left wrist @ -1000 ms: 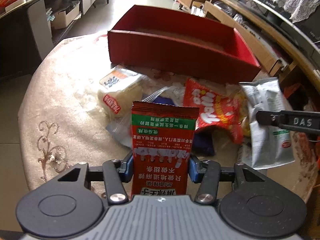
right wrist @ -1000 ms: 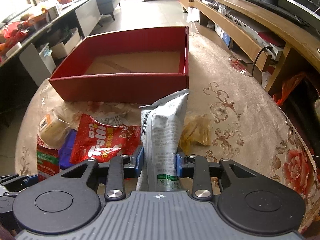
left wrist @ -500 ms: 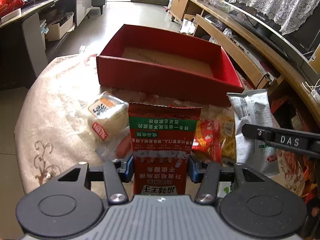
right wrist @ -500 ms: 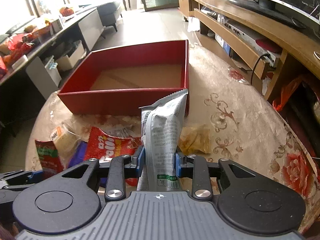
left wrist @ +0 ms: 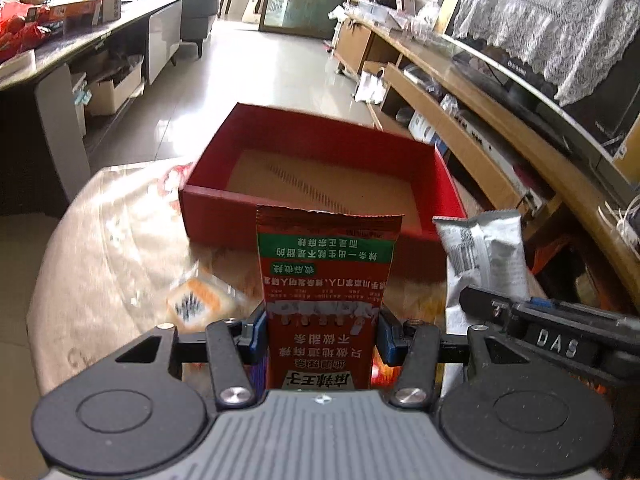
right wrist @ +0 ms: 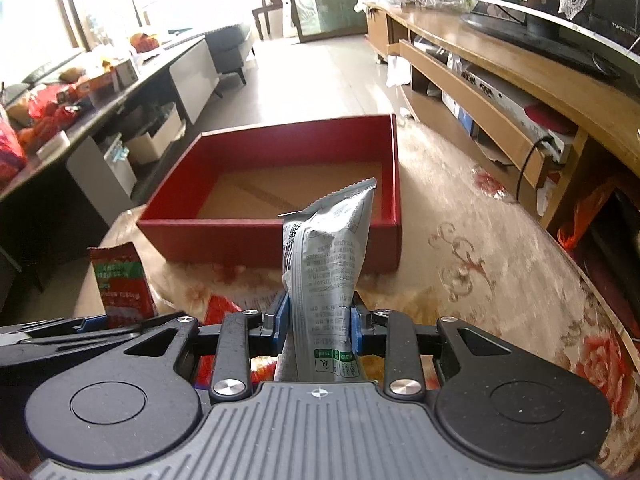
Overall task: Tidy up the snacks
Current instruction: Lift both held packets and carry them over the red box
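You have 2 snack packets in the air now, 1 in each claw. The left claw [left wrist: 322, 338] is clamped on the red and green packet [left wrist: 326, 280], which stands upright between the blue pads. The right claw [right wrist: 319, 322] is clamped on the silver packet [right wrist: 326, 264], also upright, and its top corner leans a little to the right.

The red box [right wrist: 276, 236] is directly ahead of both claws on the worktop [right wrist: 480, 264], and its cardboard floor looks empty. Both packets appear in front of its near wall, not yet over it.

The step in hand, as I judge it, is to carry both packets into the box. Bring each claw forward until the lower end of its packet has passed over the near wall, because a packet that hangs low may catch on the rim. Keep the 2 claws apart from each other; they are close side by side, and the right one is visible just beside the left one in the left wrist view. Put the red and green packet toward the left side of the box and the silver one toward the right side, so they do not land on each other. Lower them near the floor before you let go.

Other snacks stay on the worktop, among them an orange-labelled bread pack [left wrist: 196, 304], partly blurred.
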`<action>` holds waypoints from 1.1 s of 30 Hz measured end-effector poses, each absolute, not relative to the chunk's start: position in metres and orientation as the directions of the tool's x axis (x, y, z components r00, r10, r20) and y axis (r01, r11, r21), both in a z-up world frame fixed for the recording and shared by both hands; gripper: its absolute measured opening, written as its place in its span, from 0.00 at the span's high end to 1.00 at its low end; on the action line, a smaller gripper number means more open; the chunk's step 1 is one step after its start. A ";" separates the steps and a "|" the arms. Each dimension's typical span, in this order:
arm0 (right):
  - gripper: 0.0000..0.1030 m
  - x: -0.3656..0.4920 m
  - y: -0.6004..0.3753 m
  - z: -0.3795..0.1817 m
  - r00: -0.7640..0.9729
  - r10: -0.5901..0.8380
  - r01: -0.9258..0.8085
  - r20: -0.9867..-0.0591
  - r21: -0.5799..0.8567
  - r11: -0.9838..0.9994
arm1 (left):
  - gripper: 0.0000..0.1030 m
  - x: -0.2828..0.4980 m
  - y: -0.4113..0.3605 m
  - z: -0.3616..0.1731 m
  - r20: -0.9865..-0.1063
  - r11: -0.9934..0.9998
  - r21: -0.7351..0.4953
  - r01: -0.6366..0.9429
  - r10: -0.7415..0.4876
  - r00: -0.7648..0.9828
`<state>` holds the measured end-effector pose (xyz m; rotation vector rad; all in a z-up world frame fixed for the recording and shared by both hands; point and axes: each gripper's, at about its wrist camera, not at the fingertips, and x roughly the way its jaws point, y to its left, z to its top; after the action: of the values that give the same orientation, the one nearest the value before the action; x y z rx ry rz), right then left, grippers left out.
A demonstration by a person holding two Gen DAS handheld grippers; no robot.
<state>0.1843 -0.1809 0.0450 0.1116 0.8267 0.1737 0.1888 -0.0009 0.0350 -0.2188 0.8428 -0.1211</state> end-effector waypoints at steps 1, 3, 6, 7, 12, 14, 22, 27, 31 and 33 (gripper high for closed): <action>0.64 0.186 -0.180 0.046 0.667 0.199 -0.111 -0.718 0.169 0.979 | 0.52 0.193 0.000 0.037 -0.721 0.970 -0.242 0.019 -0.192 0.666; 0.64 0.191 -0.178 0.048 0.674 0.202 -0.112 -0.711 0.173 0.979 | 0.52 0.200 0.000 0.042 -0.711 0.969 -0.247 0.017 -0.193 0.676; 0.64 0.200 -0.175 0.051 0.679 0.207 -0.112 -0.704 0.180 0.977 | 0.52 0.212 0.000 0.048 -0.699 0.969 -0.248 0.020 -0.193 0.688; 0.64 0.202 -0.175 0.051 0.681 0.207 -0.111 -0.702 0.180 0.977 | 0.52 0.216 -0.001 0.050 -0.695 0.969 -0.248 0.020 -0.192 0.693; 0.64 0.218 -0.176 0.058 0.699 0.209 -0.102 -0.684 0.194 0.976 | 0.52 0.239 -0.005 0.061 -0.673 0.969 -0.248 0.023 -0.189 0.715; 0.64 0.227 -0.176 0.062 0.707 0.212 -0.103 -0.675 0.198 0.975 | 0.52 0.252 -0.006 0.066 -0.664 0.969 -0.245 0.024 -0.186 0.724; 0.64 0.262 -0.177 0.072 0.732 0.201 -0.099 -0.651 0.190 0.977 | 0.52 0.298 -0.005 0.082 -0.628 0.969 -0.246 0.012 -0.168 0.760; 0.64 0.284 -0.179 0.068 0.735 0.193 -0.090 -0.650 0.189 0.978 | 0.52 0.325 -0.009 0.077 -0.635 0.976 -0.216 0.003 -0.143 0.760; 0.64 0.301 -0.179 0.063 0.732 0.199 -0.092 -0.652 0.195 0.977 | 0.52 0.345 -0.012 0.066 -0.655 0.982 -0.191 -0.013 -0.117 0.746; 0.64 0.307 -0.178 0.057 0.729 0.200 -0.092 -0.655 0.196 0.976 | 0.52 0.354 -0.013 0.058 -0.667 0.983 -0.180 -0.018 -0.108 0.737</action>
<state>0.3073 -0.1782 0.0569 0.1541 0.7374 0.1616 0.3538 -0.0130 0.0584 -0.1795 0.7414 -0.0496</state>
